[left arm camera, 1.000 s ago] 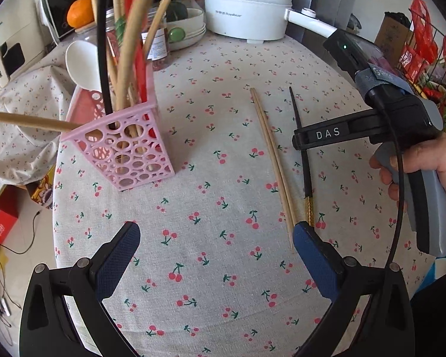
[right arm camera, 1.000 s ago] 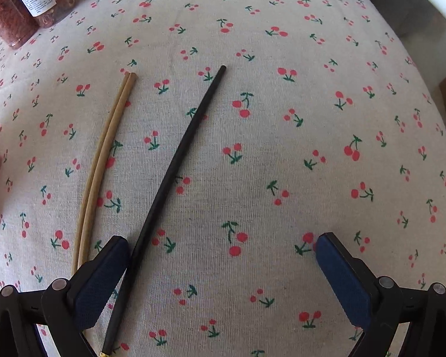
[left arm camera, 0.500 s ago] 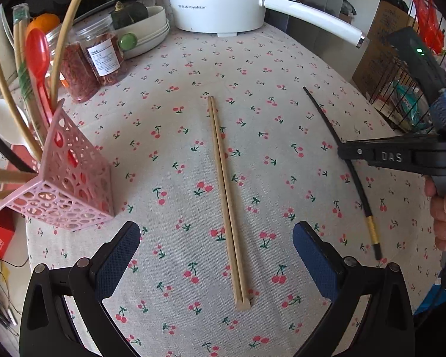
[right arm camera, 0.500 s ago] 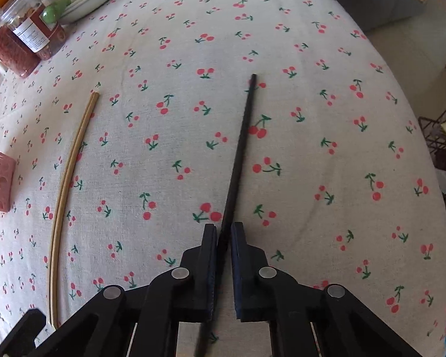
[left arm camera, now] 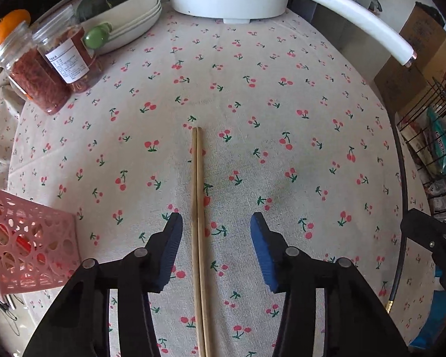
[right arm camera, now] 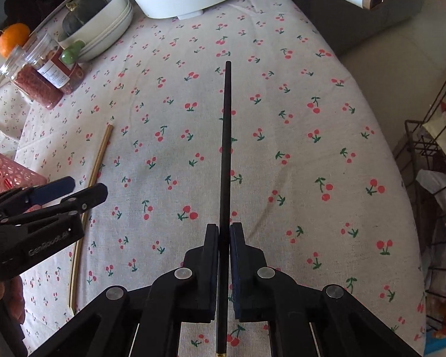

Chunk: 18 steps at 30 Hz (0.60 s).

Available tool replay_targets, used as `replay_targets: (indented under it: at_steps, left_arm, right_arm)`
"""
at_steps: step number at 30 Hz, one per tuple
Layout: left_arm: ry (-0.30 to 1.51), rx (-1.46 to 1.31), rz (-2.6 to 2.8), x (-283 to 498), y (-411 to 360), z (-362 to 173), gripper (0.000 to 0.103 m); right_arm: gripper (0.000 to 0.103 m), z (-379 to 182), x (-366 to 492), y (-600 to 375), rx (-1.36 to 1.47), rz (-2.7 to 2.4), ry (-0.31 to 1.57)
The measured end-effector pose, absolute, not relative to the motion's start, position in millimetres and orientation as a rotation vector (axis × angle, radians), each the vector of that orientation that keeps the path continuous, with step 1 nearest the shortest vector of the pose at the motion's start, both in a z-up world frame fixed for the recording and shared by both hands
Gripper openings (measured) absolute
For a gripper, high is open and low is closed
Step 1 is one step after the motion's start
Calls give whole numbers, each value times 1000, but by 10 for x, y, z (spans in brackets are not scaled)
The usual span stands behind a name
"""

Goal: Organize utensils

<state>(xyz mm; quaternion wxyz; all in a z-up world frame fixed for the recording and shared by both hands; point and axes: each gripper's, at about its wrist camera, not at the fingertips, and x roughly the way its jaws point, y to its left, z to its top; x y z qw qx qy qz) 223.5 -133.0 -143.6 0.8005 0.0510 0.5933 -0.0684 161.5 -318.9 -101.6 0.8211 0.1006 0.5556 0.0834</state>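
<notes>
Right gripper [right arm camera: 224, 238] clamps the black chopstick [right arm camera: 226, 148] over the table while the left gripper [left arm camera: 216, 232], jaws apart, straddles the wooden pair [left arm camera: 198, 208], bound for the pink basket [left arm camera: 29, 244].

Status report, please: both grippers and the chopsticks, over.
Right gripper shut on black chopstick. Left gripper open, jaws either side of wooden chopsticks lying on the tablecloth. Pink basket at left, nothing blocking.

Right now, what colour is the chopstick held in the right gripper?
Black, with a small gold end; the chopstick shows best in the right wrist view, clamped by the right gripper.
</notes>
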Motion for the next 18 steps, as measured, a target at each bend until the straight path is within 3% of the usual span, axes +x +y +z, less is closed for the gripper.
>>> replay_targets:
  at_steps: [6, 8, 9, 18]
  left_arm:
    - [1304, 80, -140, 2272, -1359, -1523, 41]
    - [1304, 85, -138, 2282, -1357, -1528, 27]
    - [1305, 87, -135, 2281, -1350, -1526, 10]
    - [1210, 77, -255, 1824, -1233, -1230, 9]
  right_arm:
    - [6, -996, 1596, -3228, 237, 181, 1174]
    - [6, -981, 1581, -3233, 241, 180, 1170]
    - [6, -969, 1573, -3235, 244, 178, 1167]
    - [6, -700, 1370, -3139, 265, 202, 1105]
